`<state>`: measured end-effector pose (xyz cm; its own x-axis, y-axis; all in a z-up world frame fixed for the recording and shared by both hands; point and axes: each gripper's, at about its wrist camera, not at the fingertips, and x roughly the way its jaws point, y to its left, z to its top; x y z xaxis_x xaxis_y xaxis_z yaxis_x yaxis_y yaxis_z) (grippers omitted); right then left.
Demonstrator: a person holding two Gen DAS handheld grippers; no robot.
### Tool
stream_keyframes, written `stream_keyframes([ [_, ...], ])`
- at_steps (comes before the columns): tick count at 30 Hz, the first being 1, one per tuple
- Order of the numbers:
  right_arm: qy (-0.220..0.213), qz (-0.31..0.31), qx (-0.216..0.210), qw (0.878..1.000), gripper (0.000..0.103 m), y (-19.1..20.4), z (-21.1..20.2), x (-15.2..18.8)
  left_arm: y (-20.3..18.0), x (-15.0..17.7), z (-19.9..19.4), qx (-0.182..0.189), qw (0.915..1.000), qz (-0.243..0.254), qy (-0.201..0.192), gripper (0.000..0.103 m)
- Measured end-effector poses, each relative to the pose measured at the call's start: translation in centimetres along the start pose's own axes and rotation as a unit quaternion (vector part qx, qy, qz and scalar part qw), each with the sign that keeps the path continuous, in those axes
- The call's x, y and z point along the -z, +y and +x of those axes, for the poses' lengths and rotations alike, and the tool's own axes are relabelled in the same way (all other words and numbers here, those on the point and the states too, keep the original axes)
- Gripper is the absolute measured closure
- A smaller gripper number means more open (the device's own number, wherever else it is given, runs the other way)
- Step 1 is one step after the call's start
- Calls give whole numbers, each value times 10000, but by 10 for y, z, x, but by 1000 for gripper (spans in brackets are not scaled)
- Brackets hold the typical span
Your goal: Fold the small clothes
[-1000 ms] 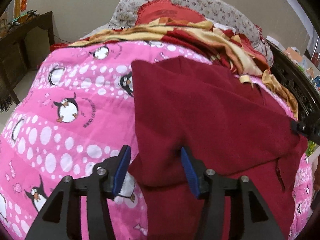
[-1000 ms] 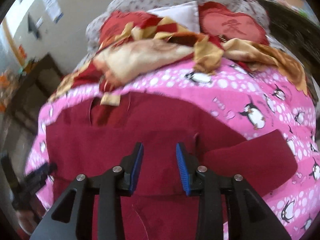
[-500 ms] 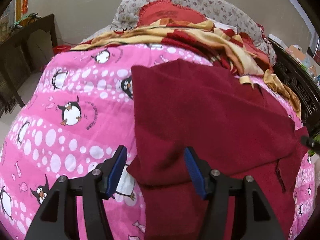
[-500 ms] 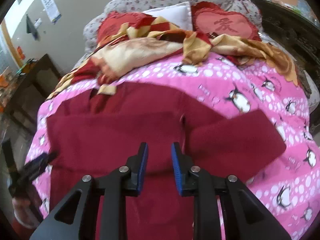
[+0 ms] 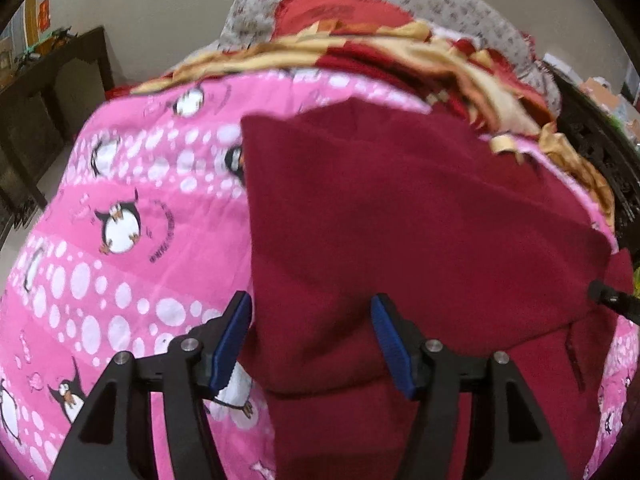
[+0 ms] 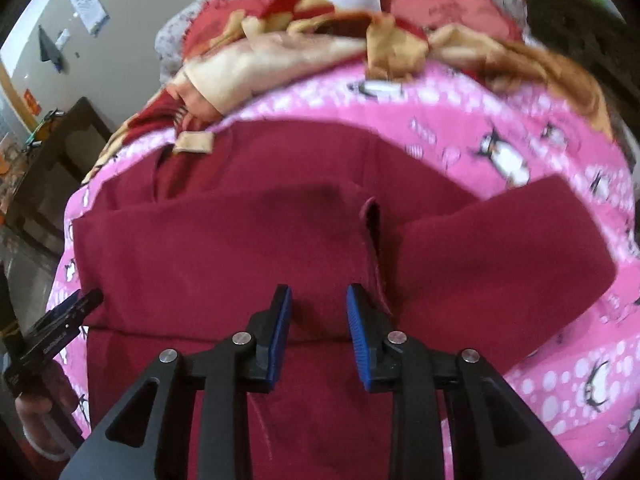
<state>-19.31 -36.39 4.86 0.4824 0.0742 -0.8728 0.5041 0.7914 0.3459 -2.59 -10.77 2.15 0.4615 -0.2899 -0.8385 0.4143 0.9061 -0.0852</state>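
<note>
A dark red fleece jacket [image 5: 400,220] lies flat on the pink penguin quilt [image 5: 120,280], with one sleeve folded across its body. My left gripper [image 5: 309,308] hovers over the near left corner of that folded sleeve. Its jaws are opening, the corner lies under the gap, and the pads do not press on it. In the right wrist view the jacket [image 6: 240,248] fills the middle and its other sleeve [image 6: 500,248] sticks out to the right. My right gripper [image 6: 318,300] hangs open just above the jacket's body beside the armpit seam, with nothing pinched. The left gripper [image 6: 60,332] shows at the left edge.
A crumpled red and gold blanket [image 5: 400,52] and pillows [image 6: 440,8] are piled at the head of the bed. A dark wooden cabinet [image 5: 52,100] stands to the left of the bed. A dark carved bed frame [image 5: 600,152] runs along the right side.
The left jaws have spread a little wider over the sleeve corner. The right jaws have narrowed, and the right gripper has sunk closer to the jacket.
</note>
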Motion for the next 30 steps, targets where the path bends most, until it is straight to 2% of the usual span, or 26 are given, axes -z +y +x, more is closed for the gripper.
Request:
stream_keyframes([
  [2, -60, 43, -57, 10000, 57, -1, -7, 4, 7, 1, 7, 66, 9998, -174, 80, 32],
  [5, -176, 21, -199, 9996, 46, 1, -25, 16, 7, 2, 6, 61, 9998, -188, 50, 31],
  [6, -210, -37, -233, 9995, 42, 2, -30, 21, 6, 2, 5, 44, 9999, -157, 37, 31],
  [10, -200, -503, -342, 9979, 37, 14, -43, 49, 2, 3, -5, 66, 9999, -137, -57, 31],
  [16, -100, -1203, 58, 9927, 34, 31, -22, 74, -4, 4, -19, 152, 9997, -161, -125, 31],
  [17, -104, -1273, 187, 9916, 37, 30, -15, 76, -6, 5, -21, 152, 9997, -138, -131, 31],
  [18, -95, -1315, 325, 9907, 49, 28, -8, 77, -7, 5, -22, 153, 9997, -104, -135, 31],
  [19, -119, -1314, 404, 9904, 55, 25, -6, 78, -8, 6, -25, 153, 9998, -69, -140, 31],
  [20, -224, -1276, 449, 9906, 74, 21, -9, 79, -8, 6, -26, 145, 9998, -47, -148, 31],
  [22, -294, -1092, 336, 9930, 75, 11, -19, 76, -8, 8, -28, 135, 9998, -32, -152, 31],
  [25, -676, -525, 27, 9963, 76, -16, -55, 66, -4, 9, -32, 127, 9997, -73, -177, 31],
  [28, -1188, -52, -291, 9925, 76, -46, -106, 45, -2, 8, -33, 166, 9996, -157, -182, 31],
  [30, -1592, 106, -329, 9866, 76, -62, -143, 26, -2, 7, -35, 201, 9994, -178, -198, 31],
])
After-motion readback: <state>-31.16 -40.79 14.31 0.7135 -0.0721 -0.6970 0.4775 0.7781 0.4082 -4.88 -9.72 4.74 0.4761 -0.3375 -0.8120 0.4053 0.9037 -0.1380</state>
